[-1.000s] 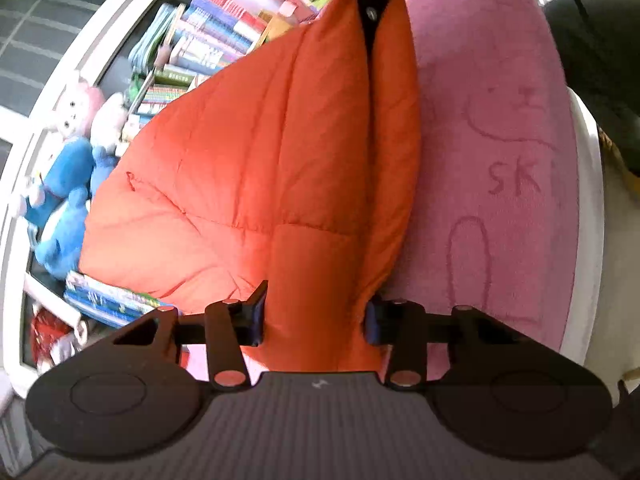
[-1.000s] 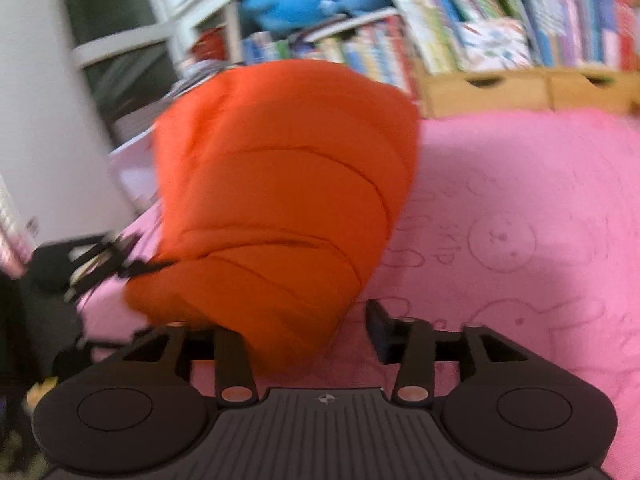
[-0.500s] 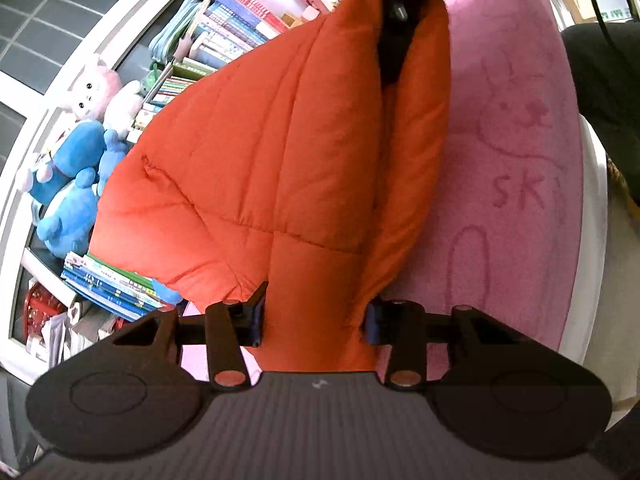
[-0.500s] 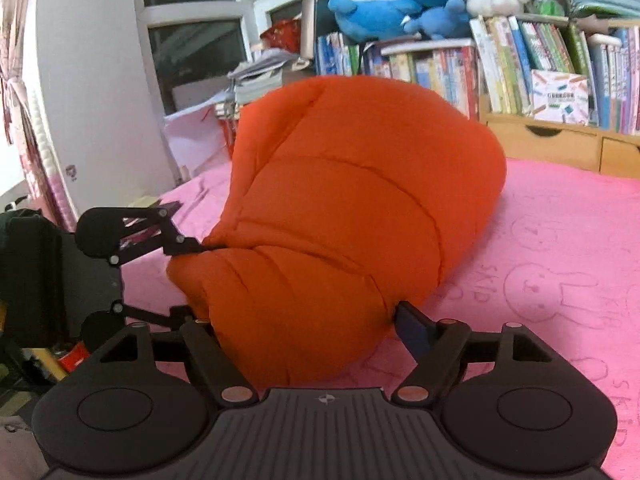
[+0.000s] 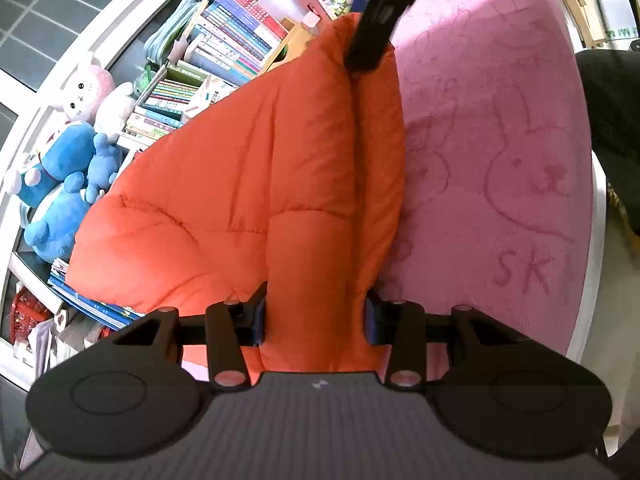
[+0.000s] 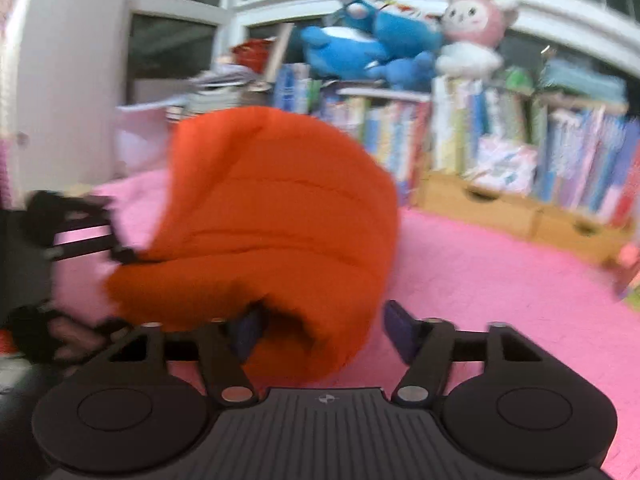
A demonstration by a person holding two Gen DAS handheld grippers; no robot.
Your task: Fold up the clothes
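Note:
A puffy orange quilted jacket (image 5: 248, 184) lies bunched on a pink rabbit-print blanket (image 5: 500, 120). My left gripper (image 5: 315, 320) is shut on a thick fold at the jacket's near end. At the far end, the black right gripper (image 5: 376, 24) sits at the jacket's edge. In the blurred right wrist view, the jacket (image 6: 280, 220) bulges up between the jaws of my right gripper (image 6: 323, 320). Those jaws are closing; the left pad touches fabric, while the right finger (image 6: 400, 320) stands clear of it. The left gripper (image 6: 80, 240) shows at the left.
Shelves packed with books (image 6: 500, 140) line the blanket's far side, with blue and pink plush toys (image 6: 400, 36) on top. Wooden drawers (image 6: 500, 208) sit below the books. A white rim (image 5: 598, 240) bounds the blanket, with a dark object (image 5: 612, 100) beyond it.
My right gripper's jaws spread wider around the jacket's end, and its view rolled. In the left wrist view the jacket shifted and the right gripper looms larger. The left grip is unchanged.

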